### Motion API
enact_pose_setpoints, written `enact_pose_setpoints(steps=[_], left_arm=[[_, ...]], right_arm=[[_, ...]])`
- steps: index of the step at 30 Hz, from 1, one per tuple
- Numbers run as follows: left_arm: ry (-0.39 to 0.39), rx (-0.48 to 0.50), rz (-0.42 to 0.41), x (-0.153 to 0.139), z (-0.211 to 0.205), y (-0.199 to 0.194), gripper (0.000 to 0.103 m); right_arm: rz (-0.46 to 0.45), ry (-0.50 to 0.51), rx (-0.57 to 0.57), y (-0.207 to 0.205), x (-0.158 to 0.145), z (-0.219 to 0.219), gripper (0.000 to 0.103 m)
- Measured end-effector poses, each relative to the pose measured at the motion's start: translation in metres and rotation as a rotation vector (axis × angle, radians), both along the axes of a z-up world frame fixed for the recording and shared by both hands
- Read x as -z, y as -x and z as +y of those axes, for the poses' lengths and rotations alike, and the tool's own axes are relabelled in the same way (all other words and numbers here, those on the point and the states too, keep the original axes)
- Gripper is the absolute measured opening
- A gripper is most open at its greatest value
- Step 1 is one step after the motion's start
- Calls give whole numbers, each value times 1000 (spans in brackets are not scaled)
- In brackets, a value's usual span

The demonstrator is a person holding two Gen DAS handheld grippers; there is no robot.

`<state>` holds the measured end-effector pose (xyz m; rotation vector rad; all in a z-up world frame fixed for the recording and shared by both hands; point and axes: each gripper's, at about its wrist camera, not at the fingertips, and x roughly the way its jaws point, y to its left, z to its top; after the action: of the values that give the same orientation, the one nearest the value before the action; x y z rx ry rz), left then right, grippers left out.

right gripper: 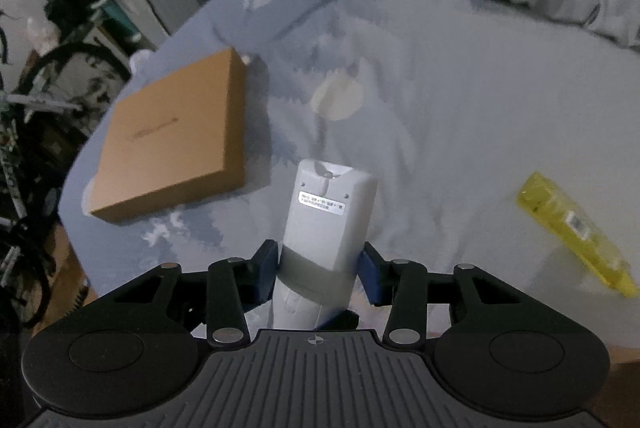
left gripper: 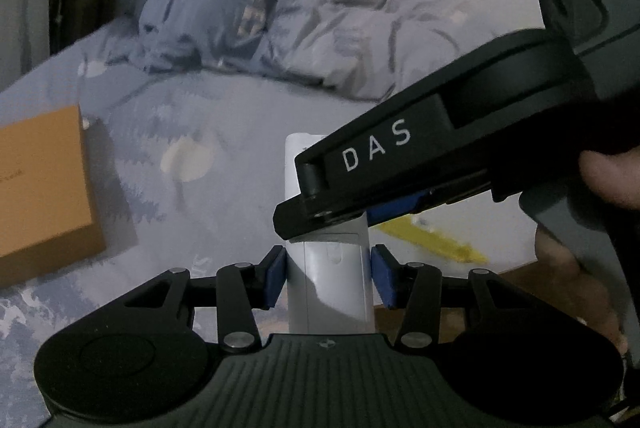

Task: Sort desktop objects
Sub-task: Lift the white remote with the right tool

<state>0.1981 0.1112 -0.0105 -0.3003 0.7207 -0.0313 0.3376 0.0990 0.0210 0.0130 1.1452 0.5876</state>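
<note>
Pose: left hand-held gripper [left gripper: 327, 278] points forward over the bed [right gripper: 460, 108]; right hand-held gripper [right gripper: 319, 270] comes in from the right, crossing above the left one's fingers, a person's fingers [left gripper: 612, 180] around its handle.
Left grip: blue pads [left gripper: 276, 278] sit just beside the white remote control [left gripper: 332, 280] on both sides; contact cannot be told.
Right grip: pads pinch the remote control [right gripper: 330, 224] near its lower half, back face up, label showing.
Remote position: raised above the bedsheet, tip pointing away, between both pairs of fingers.
Brown box [right gripper: 176, 140]: flat on the bed, left of the remote.
Yellow box [right gripper: 576, 232]: lying on the bed, well to the right.
Quilt [left gripper: 304, 28]: crumpled at the far side.
</note>
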Motion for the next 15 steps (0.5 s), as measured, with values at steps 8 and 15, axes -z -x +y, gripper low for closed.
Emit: enact_pose_setpoints(steps=[8, 15], left_arm=[[-49, 47, -88, -55, -30, 25, 47], [-73, 84, -153, -93, -57, 44, 47]], right_arm=[[-92, -29, 13, 44, -62, -30, 47], [-178, -49, 26, 82, -113, -56, 42]])
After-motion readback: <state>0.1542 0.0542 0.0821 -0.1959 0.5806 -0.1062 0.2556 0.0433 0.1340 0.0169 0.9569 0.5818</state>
